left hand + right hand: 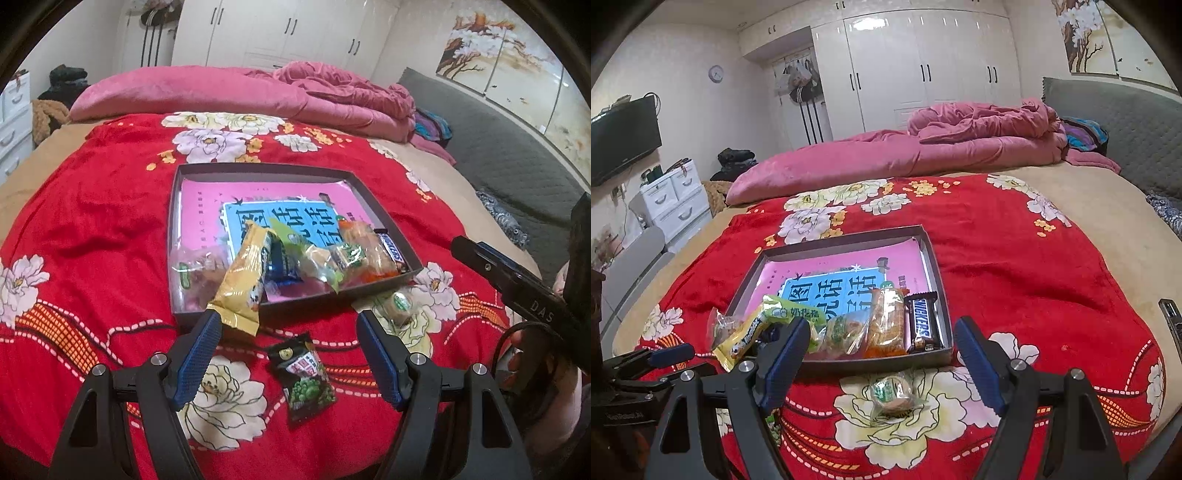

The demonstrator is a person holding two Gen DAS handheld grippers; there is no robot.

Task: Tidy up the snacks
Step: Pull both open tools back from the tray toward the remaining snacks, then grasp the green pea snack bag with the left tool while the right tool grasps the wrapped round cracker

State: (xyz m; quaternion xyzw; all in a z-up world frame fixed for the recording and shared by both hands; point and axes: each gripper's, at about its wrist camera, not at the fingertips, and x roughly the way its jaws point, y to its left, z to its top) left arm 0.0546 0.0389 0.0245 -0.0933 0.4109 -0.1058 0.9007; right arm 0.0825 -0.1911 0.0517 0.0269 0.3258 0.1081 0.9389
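A shallow grey box (177, 206) (932, 254) with a pink liner lies on the red flowered blanket. Several snacks lie along its near side, among them a Snickers bar (392, 251) (923, 325) and an orange cracker pack (886, 321). A yellow wrapper (245, 277) (740, 336) leans over the box's near rim. My left gripper (290, 319) is open and empty, its left fingertip close to the wrapper's end. A dark green-pea packet (303, 376) lies on the blanket between its fingers. My right gripper (882, 328) is open and empty above a round clear-wrapped cake (892, 391) (400, 304).
The box sits mid-bed on the red blanket (92, 221) (1015, 258). A pink duvet (258, 92) (923, 147) is heaped behind it. A grey headboard (1126, 122) stands at the right. White drawers (676, 199) stand left of the bed. The right gripper shows at the right of the left wrist view (517, 280).
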